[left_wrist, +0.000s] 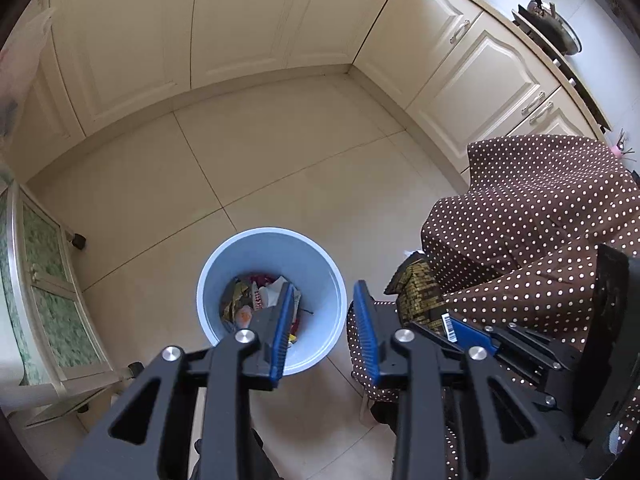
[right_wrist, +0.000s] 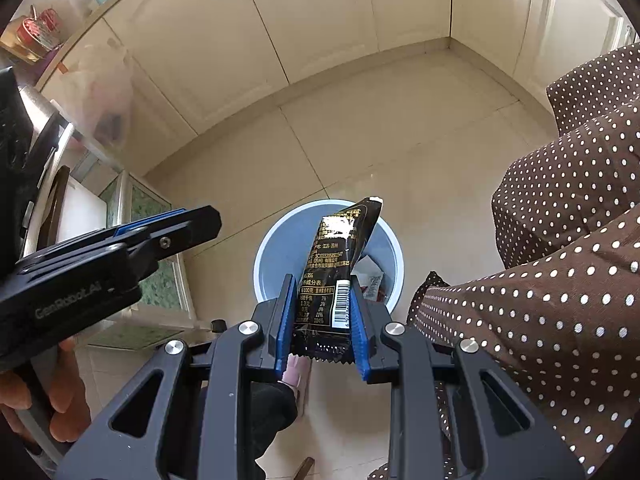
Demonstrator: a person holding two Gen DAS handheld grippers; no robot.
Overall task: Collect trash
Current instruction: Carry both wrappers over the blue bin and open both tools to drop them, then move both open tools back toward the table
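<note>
Right claw [right_wrist: 322, 316]: blue pads pinch the lower end of a black snack wrapper [right_wrist: 338, 268], which sticks up over the bin.
Left claw [left_wrist: 326, 326]: jaws apart, nothing between them.
Bin [left_wrist: 320, 268]: pale blue, on the tiled floor [left_wrist: 260, 168], wrappers inside.
</note>
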